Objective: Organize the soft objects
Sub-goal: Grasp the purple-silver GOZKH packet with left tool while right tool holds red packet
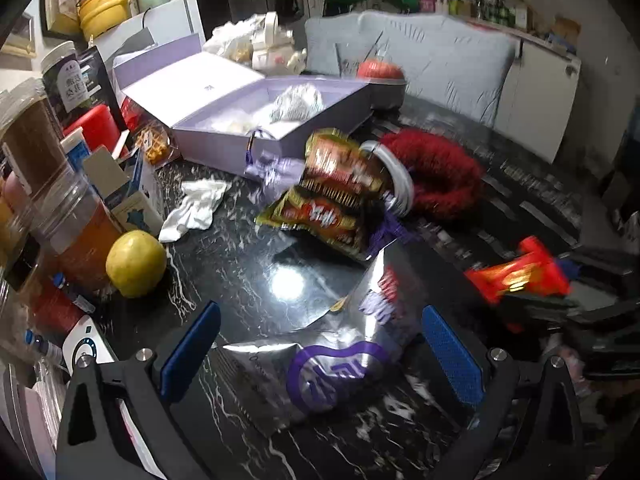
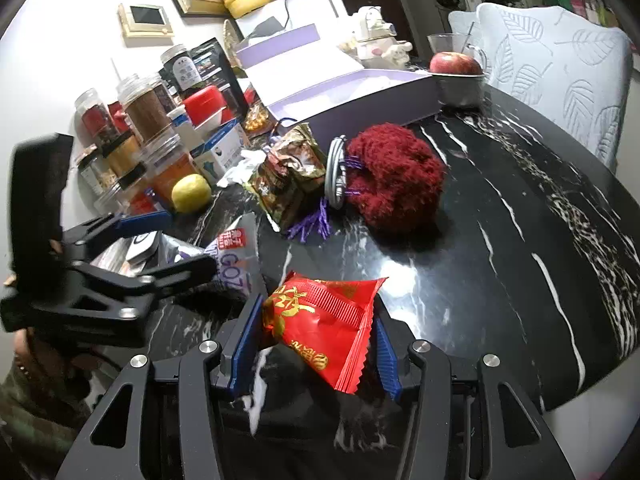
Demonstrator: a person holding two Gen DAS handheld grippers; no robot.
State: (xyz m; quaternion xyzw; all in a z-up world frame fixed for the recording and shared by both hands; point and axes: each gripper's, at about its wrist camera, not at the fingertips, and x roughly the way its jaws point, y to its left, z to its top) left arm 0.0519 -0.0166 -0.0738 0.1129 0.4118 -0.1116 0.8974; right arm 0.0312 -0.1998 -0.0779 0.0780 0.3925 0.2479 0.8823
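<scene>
Black marble table (image 2: 500,184) carries an open lilac box (image 1: 280,120) holding crumpled foil (image 1: 298,102). Right gripper (image 2: 316,340) pinches a red packet (image 2: 324,320); left gripper (image 1: 320,344) spreads wide around a silver bag (image 1: 340,356).

Open box (image 2: 360,96) behind fluffy bundle (image 2: 396,176), lemon (image 2: 191,193) left, jars (image 2: 148,112) behind lemon

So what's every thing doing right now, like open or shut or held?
Left hand-held gripper: open, around the silver and purple foil packet, which lies on the table.
Right hand-held gripper: shut on the red snack packet.
Lilac cardboard gift box: open, lid tipped back.
Fuzzy red yarn bundle: lying on the black marble table.
</scene>
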